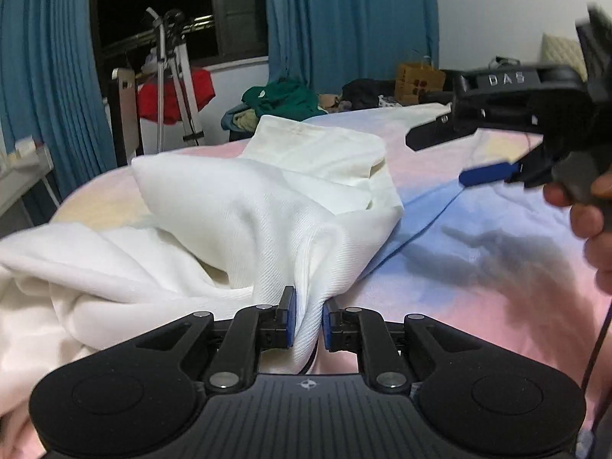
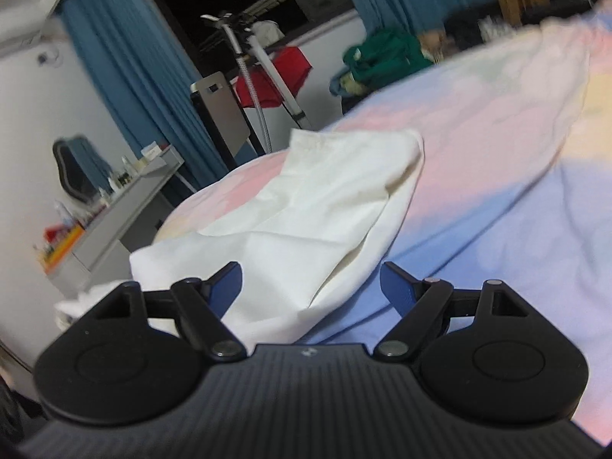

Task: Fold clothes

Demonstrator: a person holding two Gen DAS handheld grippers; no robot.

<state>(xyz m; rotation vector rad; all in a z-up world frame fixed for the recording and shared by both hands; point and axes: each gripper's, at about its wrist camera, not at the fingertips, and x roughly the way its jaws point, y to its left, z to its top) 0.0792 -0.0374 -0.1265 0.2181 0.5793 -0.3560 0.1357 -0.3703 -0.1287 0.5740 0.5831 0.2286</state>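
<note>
The bed [image 1: 478,267], under a pastel pink, blue and yellow cover, carries everything. Its far edge runs in front of a heap of green and dark clothes [image 1: 285,97], and its far left corner rounds off toward the blue curtains [image 1: 46,88] and a drying rack [image 1: 172,76]. The right half of the cover lies bare and smooth, giving open room on that side; the left and near parts are taken up by cloth.

The white garment [image 1: 237,206] is a soft ribbed knit, bunched and rumpled, with a creamier inner layer showing at a folded opening near the far end. It lies on the left half of the bed, its long axis running from the near left edge toward the far edge, the hemmed end pointing away.

The left gripper [image 1: 309,319] has its tongs narrow, pinching a raised fold of the white garment between the blue pads. The right gripper [image 2: 311,279] holds its tongs wide, nothing between them, hovering over the garment's near right edge where it meets the bare cover.
</note>
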